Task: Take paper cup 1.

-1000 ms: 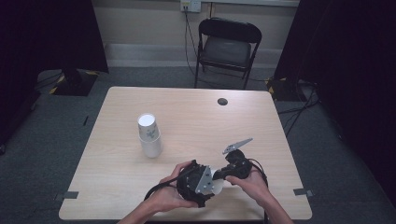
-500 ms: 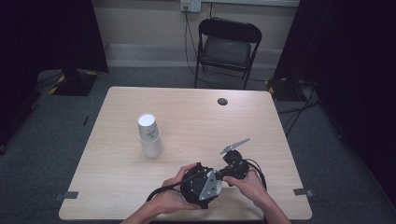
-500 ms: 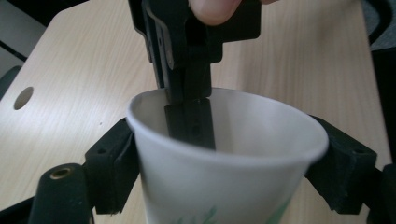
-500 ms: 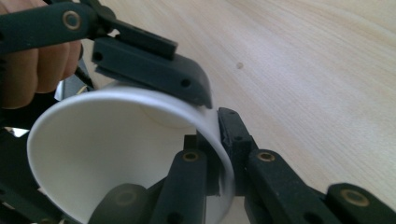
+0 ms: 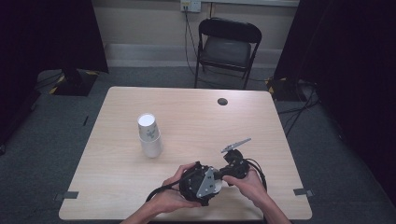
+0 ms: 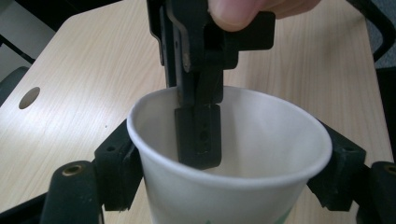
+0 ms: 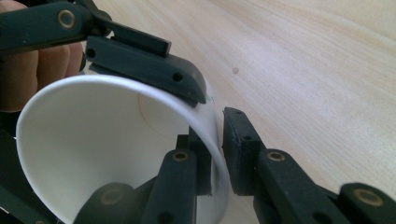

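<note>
Near the table's [image 5: 116, 186] six o'clock edge, the left gripper [image 5: 198, 184] clamps a paper cup [image 6: 233, 154] by its sides while the right gripper [image 7: 217, 154] pinches its rim, with stacked cups [image 5: 149, 135] well apart at ten o'clock.

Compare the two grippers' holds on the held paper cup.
The left gripper clasps the cup around its outside, one jaw on each side of the wall. The right gripper pinches the cup's rim, one jaw inside the cup and one outside. The left spans the whole cup; the right spans one wall. Both are black two-jaw grippers shut on the same cup.
</note>
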Available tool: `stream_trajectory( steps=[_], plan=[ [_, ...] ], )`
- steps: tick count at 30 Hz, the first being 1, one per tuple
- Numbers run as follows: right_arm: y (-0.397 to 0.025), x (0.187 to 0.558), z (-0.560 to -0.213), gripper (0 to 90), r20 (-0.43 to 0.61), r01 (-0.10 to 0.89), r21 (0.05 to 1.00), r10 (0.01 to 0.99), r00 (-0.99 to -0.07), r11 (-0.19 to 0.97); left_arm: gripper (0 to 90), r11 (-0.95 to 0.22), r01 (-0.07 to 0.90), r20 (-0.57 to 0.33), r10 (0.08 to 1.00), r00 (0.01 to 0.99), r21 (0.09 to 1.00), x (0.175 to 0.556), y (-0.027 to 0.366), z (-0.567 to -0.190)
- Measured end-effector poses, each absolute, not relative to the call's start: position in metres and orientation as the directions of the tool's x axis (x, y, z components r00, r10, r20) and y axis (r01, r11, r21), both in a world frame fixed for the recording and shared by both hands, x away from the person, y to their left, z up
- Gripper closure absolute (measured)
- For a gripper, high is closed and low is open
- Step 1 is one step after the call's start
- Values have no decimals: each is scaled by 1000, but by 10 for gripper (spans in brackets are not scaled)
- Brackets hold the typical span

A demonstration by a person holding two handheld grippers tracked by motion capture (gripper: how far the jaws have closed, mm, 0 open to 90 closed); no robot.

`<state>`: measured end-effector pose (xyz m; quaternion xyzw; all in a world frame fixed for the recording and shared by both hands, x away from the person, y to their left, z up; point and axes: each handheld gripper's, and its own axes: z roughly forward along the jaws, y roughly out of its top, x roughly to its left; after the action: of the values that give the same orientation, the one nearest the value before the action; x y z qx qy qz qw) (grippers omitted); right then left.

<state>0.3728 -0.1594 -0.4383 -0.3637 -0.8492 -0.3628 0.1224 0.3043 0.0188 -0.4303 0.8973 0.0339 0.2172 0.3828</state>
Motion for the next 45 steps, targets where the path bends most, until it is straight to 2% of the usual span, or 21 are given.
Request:
stream_trajectory(
  steps=[8,23,32,45],
  plan=[
    [-162,373,-436,733,464,699,557,530,-710,449,246,-703,-90,356,243,902,706,307,21,-431],
    [-166,375,-433,654,453,699,580,547,-704,419,250,-610,20,245,348,905,792,318,33,-433],
    [-171,372,-427,619,447,679,628,538,-714,380,252,-585,43,227,380,897,810,320,37,-433],
    [-180,369,-414,568,414,613,734,523,-745,293,254,-485,136,114,451,885,864,327,50,-431]
  ],
)
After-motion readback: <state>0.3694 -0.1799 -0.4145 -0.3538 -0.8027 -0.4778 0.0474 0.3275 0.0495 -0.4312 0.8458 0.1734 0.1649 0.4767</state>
